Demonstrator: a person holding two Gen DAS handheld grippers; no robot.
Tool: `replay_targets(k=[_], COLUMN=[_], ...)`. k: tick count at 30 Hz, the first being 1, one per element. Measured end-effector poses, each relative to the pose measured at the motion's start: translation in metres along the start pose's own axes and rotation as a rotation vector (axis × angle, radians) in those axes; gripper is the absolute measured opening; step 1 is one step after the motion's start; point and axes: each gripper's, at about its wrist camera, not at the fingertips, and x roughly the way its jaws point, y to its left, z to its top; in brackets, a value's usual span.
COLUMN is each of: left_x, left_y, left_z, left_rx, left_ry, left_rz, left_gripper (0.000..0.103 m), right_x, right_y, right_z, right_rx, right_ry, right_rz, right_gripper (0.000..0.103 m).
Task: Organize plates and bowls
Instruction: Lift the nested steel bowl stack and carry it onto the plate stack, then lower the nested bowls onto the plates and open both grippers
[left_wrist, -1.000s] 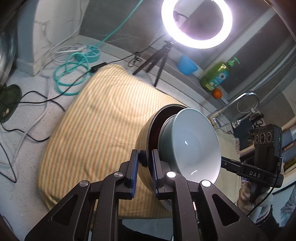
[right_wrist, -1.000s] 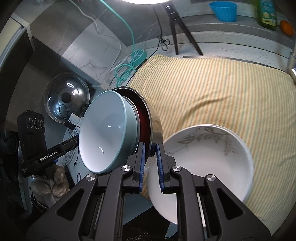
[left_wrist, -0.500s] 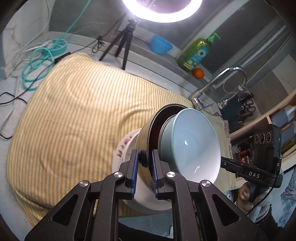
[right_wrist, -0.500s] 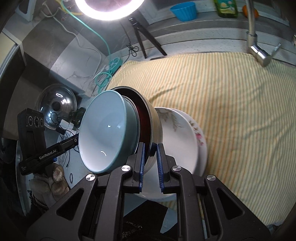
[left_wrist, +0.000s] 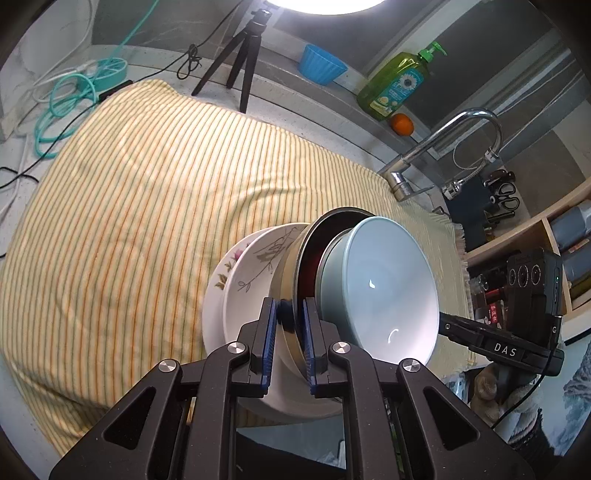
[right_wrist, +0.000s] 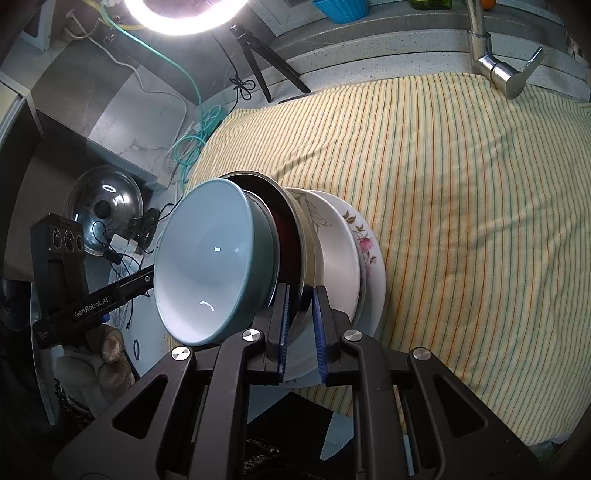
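Steel bowl (left_wrist: 286, 275) with dark red inside, gripped at rim from two sides, tilted on edge above stacked plates. Pale blue bowl (left_wrist: 384, 291) nested inside steel bowl, opening facing sideways toward the opposite camera in each view. Left hand-held gripper (left_wrist: 290, 334) pinching steel bowl's rim – blue pads close together, rim between them. Right hand-held gripper (right_wrist: 301, 326) pinching the same bowl's rim on the other side, pads likewise clamped on the metal edge. Right behind and under the bowls: white plate with grey leaf print (left_wrist: 255, 273), sitting on a floral plate (right_wrist: 369, 251) with pink flower at rim. Whether steel bowl touches the top plate – cannot tell. Plates resting on yellow striped towel (left_wrist: 140, 206) spread over the surface, near its front edge. Further out: chrome faucet (left_wrist: 443, 147) at towel's far right, green soap bottle (left_wrist: 395, 86), small orange fruit (left_wrist: 402, 123) and blue ribbed cup (left_wrist: 321, 68) on back ledge. Black tripod (left_wrist: 243, 55) under a ring light (right_wrist: 184, 16) at back. Teal hose (left_wrist: 62, 96) coiled at left. Steel lid (right_wrist: 105, 208) off to the left in right wrist view.
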Motion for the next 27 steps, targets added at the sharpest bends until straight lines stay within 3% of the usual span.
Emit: replay_targets(k=[27], left_x=[-0.007], left_y=[0.004], left_z=[0.0], left_rx=[-0.001], left_ry=[-0.031], left_rz=[0.033], left_gripper=[0.014], right_x=[-0.01], right_y=[0.0], right_z=[-0.002], right_rx=[-0.035], right_ry=[-0.036], right_rz=[-0.016], right_gripper=[0.018])
